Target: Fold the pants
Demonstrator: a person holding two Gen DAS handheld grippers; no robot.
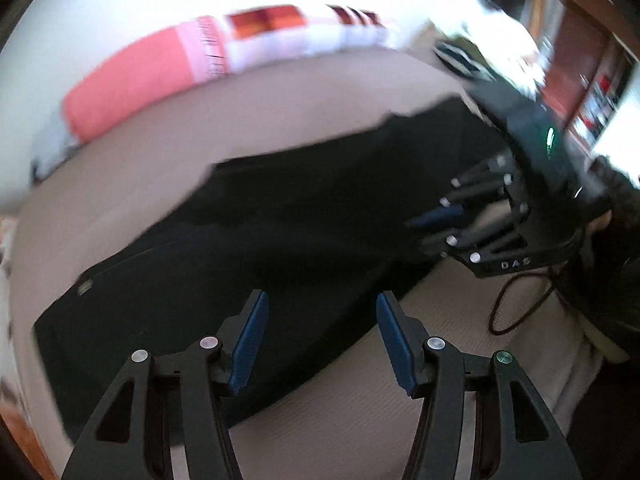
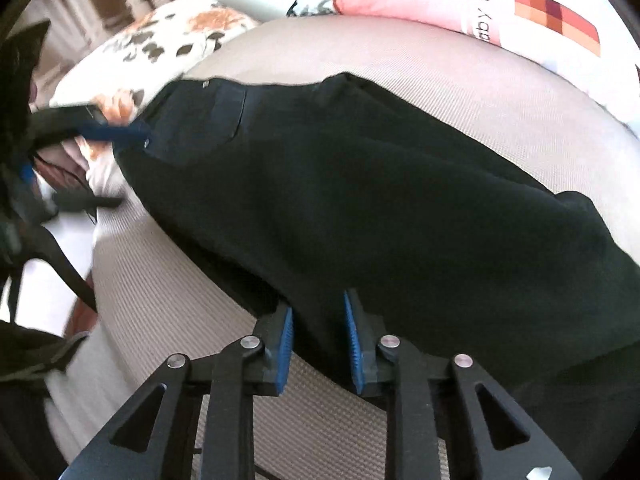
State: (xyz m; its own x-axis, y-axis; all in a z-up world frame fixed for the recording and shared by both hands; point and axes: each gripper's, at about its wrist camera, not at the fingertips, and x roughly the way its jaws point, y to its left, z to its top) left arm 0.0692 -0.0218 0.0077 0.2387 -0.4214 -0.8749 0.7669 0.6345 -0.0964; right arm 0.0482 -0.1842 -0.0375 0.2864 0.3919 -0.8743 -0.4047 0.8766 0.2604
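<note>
Black pants [image 1: 280, 216] lie flat across a beige bed sheet [image 1: 360, 400], folded lengthwise. In the right wrist view the pants [image 2: 380, 200] run from the waistband at upper left to lower right. My left gripper [image 1: 320, 308] is open and empty, just above the near edge of the pants. My right gripper [image 2: 318, 300] is open, its blue pads on either side of the pants' near edge, apart from the cloth. The right gripper also shows in the left wrist view [image 1: 440, 216], at the pants' right end. The left gripper shows in the right wrist view [image 2: 120, 132] by the waistband.
A pink and white pillow [image 1: 168, 76] lies along the far side of the bed. A white pillow with brown blotches [image 2: 152, 48] sits beyond the waistband. A black cable [image 1: 516, 304] hangs from the right gripper. Wooden furniture [image 1: 580, 52] stands at the far right.
</note>
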